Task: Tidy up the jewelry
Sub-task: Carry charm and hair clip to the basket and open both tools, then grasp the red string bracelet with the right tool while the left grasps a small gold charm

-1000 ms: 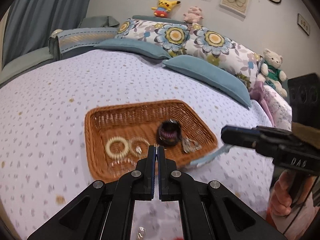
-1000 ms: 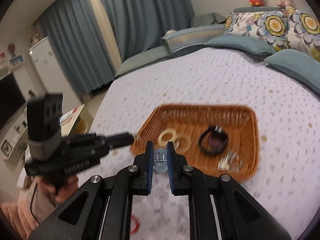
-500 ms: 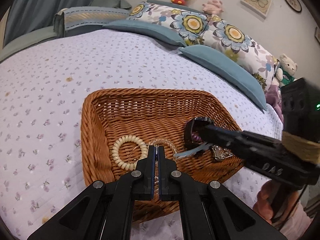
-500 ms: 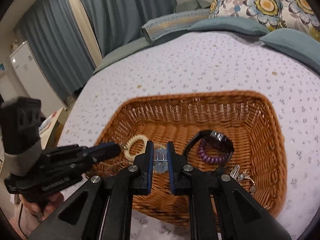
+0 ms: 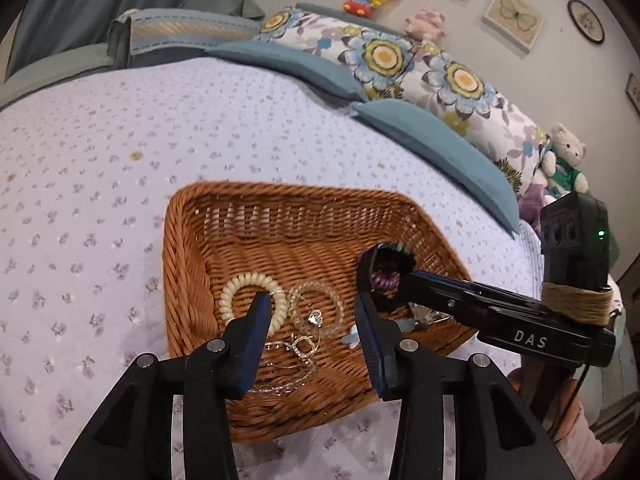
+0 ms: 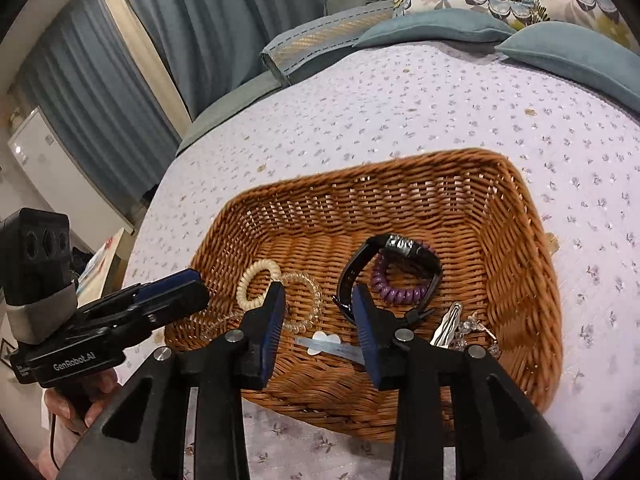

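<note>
A brown wicker basket [image 5: 188,264] [image 6: 516,248] sits on the bed. In it lie a cream spiral hair tie [image 5: 236,286] [image 6: 250,280], a clear spiral hair tie [image 5: 334,300] [image 6: 308,304], a silver necklace [image 5: 300,350], a pale blue hair clip [image 6: 332,346] [image 5: 352,338], a black watch [image 6: 394,246] [image 5: 386,252], a purple spiral hair tie [image 6: 394,290] and a silver clip [image 6: 448,326]. My left gripper [image 5: 312,316] is open and empty above the necklace. My right gripper [image 6: 318,302] is open and empty above the blue clip.
The basket rests on a lilac flowered bedspread [image 5: 120,140]. Blue and floral pillows [image 5: 420,80] and plush toys [image 5: 564,156] line the far side. Curtains [image 6: 120,60] hang beyond the bed. A hand holds each gripper handle.
Both grippers have moved over the basket and opened. The left one let go of the necklace and the right one let go of the blue clip; both now lie in the basket.
</note>
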